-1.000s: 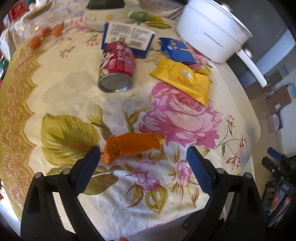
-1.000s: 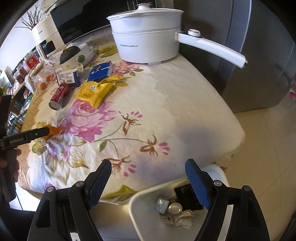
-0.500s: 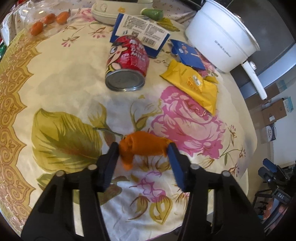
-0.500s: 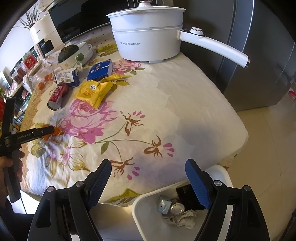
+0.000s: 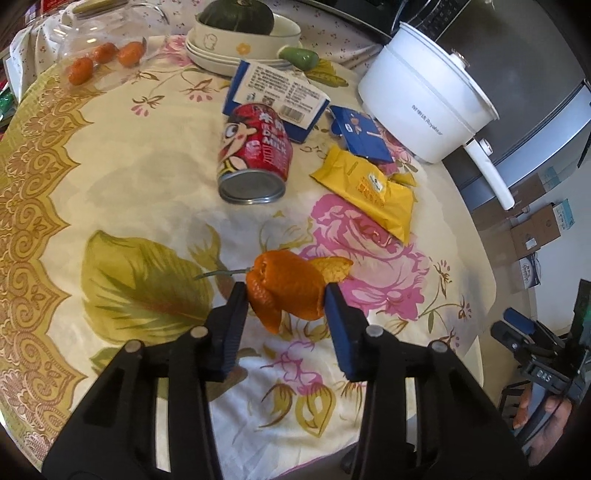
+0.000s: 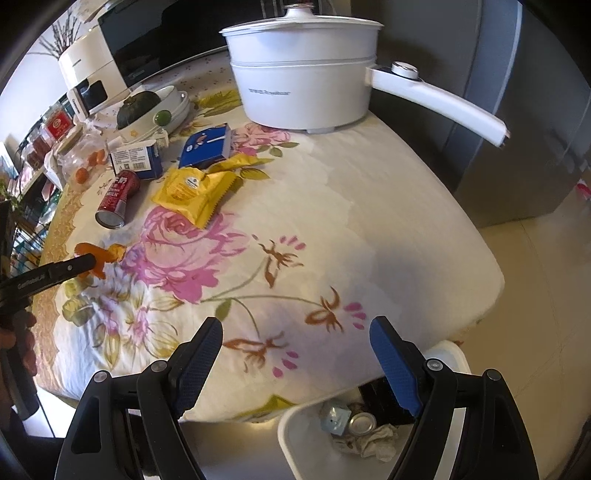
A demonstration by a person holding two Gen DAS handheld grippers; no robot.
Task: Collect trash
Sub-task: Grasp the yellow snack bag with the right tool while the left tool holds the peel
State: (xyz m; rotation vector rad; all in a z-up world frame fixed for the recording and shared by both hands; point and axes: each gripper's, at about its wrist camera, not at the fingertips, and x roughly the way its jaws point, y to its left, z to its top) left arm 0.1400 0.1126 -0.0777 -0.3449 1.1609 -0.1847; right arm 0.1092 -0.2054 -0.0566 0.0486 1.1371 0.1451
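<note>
My left gripper (image 5: 284, 295) is shut on a piece of orange peel (image 5: 286, 286) and holds it just above the floral tablecloth (image 5: 147, 184); the peel also shows in the right wrist view (image 6: 107, 256). A red milk can (image 5: 255, 162) lies on its side beyond it, with a yellow snack packet (image 5: 369, 188) and a blue wrapper (image 5: 364, 134) to the right. My right gripper (image 6: 295, 347) is open and empty above the table's near edge, over a white trash bin (image 6: 295, 435) holding a can and crumpled paper.
A white electric pot (image 6: 303, 70) with a long handle stands at the table's far side. A blue-and-white carton (image 5: 277, 92), stacked bowls with a green squash (image 5: 236, 33) and small oranges (image 5: 103, 61) sit at the back. A grey fridge (image 6: 535, 110) stands right.
My left gripper closed from wide open onto the orange peel and lifted it slightly. My right gripper stayed open and drifted a little over the bin.
</note>
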